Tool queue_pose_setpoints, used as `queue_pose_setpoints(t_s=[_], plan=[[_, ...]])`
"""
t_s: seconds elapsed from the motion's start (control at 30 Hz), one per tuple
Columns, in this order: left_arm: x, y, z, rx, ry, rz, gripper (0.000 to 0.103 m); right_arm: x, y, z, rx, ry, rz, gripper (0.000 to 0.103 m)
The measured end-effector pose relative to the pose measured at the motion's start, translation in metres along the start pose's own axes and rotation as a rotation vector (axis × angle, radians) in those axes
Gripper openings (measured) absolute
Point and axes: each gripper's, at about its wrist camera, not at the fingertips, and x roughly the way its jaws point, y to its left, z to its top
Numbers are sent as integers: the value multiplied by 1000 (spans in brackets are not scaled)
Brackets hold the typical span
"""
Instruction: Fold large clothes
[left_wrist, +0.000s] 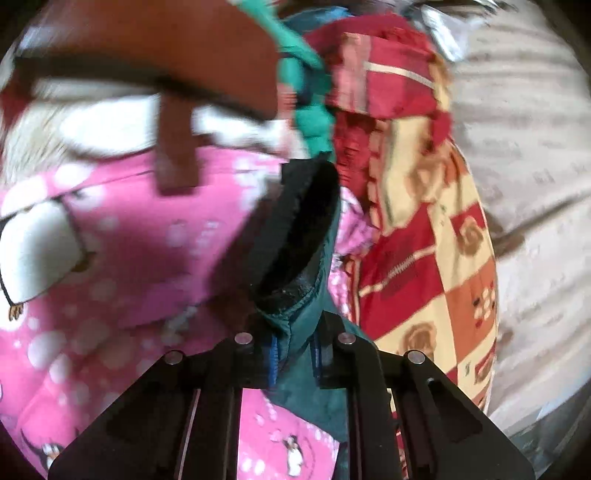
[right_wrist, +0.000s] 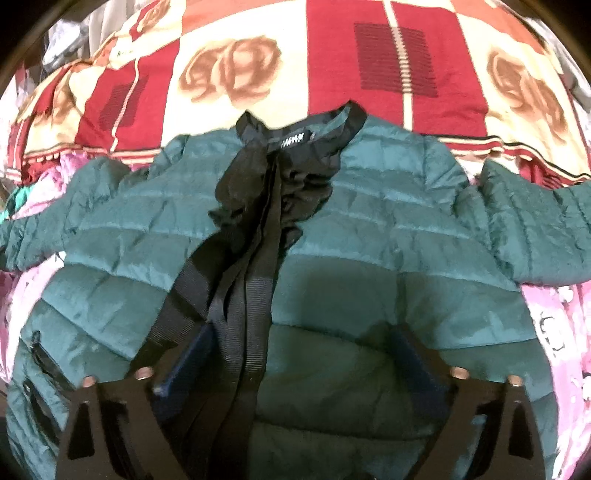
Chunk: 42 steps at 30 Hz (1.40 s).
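Pinching green jacket cuff (left_wrist: 295, 325), left hand-held gripper (left_wrist: 293, 354) pressed together on fabric, black sleeve opening just beyond. Right hand-held gripper (right_wrist: 299, 365) spread wide over green quilted jacket (right_wrist: 369, 229), pads clear of it. Jacket lies flat on pink penguin blanket (left_wrist: 129, 236); red-cream patterned blanket (right_wrist: 332, 66) beyond collar.

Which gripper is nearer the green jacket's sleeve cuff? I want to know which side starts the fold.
Left. The left gripper is shut on the sleeve cuff itself. The right gripper hangs open over the green jacket body, near its black front ribbon.
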Motion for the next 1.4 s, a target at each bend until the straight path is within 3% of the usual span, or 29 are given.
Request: queue_pose_setpoints(t_s=[0.27,0.43,0.53,0.9,1.17,1.4], plan=[[9,-104,-39,296,66,-51,12,-68,-24,3,36,-86,8,90],[39,-152,-80,335,132,-105,12,-93,-49,-19,-3,-47,-116,90],[59,-173,-109,344,184,-127,12,-100,-67,-34,22,-20,-130,90],[135,-245,-250,441,397,-170,12,-103,-132,-67,115,32,-181,90],[176,-290,-363,521,554,-233,12,-93,-140,-78,69,87,-198,90],[206,-307,-455,573,682,-235,12,-90,-147,-89,41,104,-195,89]])
